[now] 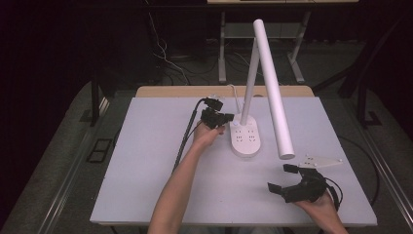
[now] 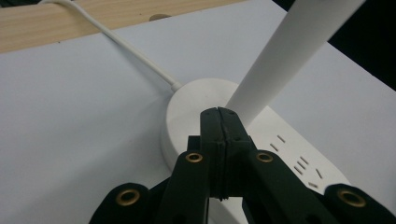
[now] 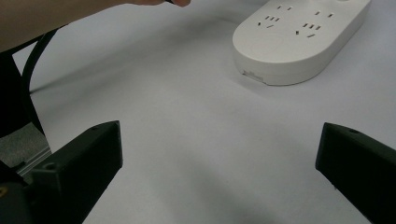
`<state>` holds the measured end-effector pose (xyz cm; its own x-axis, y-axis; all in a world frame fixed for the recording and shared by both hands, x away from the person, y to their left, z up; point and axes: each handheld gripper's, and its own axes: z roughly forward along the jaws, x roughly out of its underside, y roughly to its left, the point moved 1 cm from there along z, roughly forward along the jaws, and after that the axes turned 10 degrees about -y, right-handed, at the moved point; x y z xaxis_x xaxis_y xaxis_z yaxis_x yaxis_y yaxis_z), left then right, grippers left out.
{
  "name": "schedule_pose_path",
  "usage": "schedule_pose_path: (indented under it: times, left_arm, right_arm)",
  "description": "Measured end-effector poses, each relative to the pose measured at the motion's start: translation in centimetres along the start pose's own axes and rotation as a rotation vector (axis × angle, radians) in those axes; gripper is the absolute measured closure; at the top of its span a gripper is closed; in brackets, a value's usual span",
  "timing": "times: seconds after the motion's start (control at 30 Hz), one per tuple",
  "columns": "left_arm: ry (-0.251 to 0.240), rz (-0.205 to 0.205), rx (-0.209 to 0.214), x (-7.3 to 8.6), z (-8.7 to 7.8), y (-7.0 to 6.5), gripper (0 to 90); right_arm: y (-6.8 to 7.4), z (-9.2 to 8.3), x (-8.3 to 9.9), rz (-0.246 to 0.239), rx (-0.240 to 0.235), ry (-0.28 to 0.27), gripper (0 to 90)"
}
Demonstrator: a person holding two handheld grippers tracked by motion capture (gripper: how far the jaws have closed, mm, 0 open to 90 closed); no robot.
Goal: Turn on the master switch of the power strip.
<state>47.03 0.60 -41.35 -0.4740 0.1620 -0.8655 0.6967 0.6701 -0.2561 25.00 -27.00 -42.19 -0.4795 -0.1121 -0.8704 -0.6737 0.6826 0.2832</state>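
1. Standing at the centre of the high view, a white lamp (image 1: 246, 136) is seen on the table (image 1: 146, 161), its base carrying sockets.
2. The left gripper (image 1: 225, 118) is held at the base's upper-left edge, jaws pressed together on nothing.
3. The right gripper (image 1: 281, 178) is seen at the lower right of the frame, jaws spread wide, well apart from the lamp.
4. A white cord (image 2: 135, 53) is seen running from the base toward the upper left of the left gripper view.

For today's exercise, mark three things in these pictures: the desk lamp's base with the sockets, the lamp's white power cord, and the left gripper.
lamp base (image 3: 299, 44), right gripper view, on its top face below the sockets.
power cord (image 2: 135, 53), left gripper view, midway along the cord.
left gripper (image 2: 218, 122), left gripper view, where the shut jaws meet.
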Motion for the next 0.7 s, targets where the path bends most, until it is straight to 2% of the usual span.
schedule_pose_path:
  times: [0.03,0.2,0.27,0.3,0.33,0.43,0.5,0.53,0.7]
  left_arm:
    - [-0.008,-0.011,-0.002,0.0,-0.2,-0.1,89.7]
    - [-0.018,-0.011,-0.005,-0.1,-1.7,-0.1,84.2]
    - [-0.014,-0.007,0.004,-0.3,-2.3,-0.1,76.7]
    - [-0.001,0.015,0.015,-0.3,-2.8,0.0,73.4]
    - [-0.020,-0.006,0.017,-0.3,-3.0,-0.2,70.1]
    - [-0.015,0.007,0.040,-0.4,-4.1,0.1,53.9]
    - [-0.022,-0.015,0.074,-0.4,-4.7,0.2,47.0]
    - [-0.019,-0.016,0.090,-0.4,-5.0,0.4,40.7]
    - [-0.032,-0.010,0.119,-0.3,-6.7,0.7,23.9]
  right_arm:
    - [0.0,0.0,0.0,0.000,0.000,0.000,0.1]
    - [0.0,0.0,0.0,-0.006,-0.001,0.004,0.1]
    - [0.0,0.0,0.0,-0.005,-0.002,0.004,0.1]
    - [0.0,0.0,0.0,-0.006,-0.002,0.004,0.1]
    - [0.0,0.1,0.0,-0.007,-0.003,0.006,0.1]
    - [0.0,0.1,0.0,-0.012,-0.007,0.008,0.1]
    - [0.1,0.2,0.0,-0.011,-0.007,0.008,0.1]
    - [0.1,0.2,0.0,-0.013,-0.008,0.007,0.1]
    - [-0.1,0.0,0.0,-0.005,-0.002,-0.001,0.1]
